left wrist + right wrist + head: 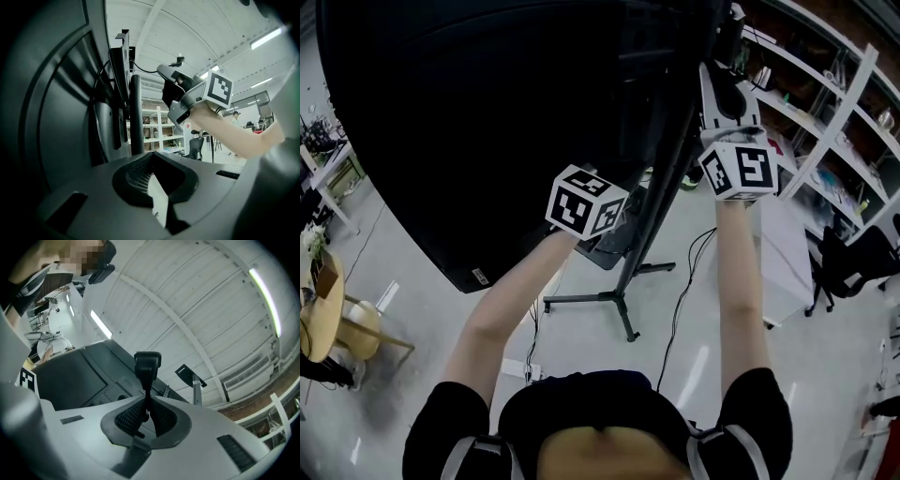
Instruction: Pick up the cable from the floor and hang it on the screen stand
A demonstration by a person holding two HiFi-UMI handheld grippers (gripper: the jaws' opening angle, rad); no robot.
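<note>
Right gripper (146,417) is clamping the cable (147,365) just below its black plug, which is sticking up from between the closed jaws. It is being held high, near the top of the screen stand (661,202), behind the dark screen (459,122). In the left gripper view a thin stretch of cable is running from that gripper toward the stand's upper bracket. Left gripper (154,187) is hovering lower, close to the stand's post, its jaws standing slightly apart with nothing between them. Shelves (825,122) are lining the room's right side
</note>
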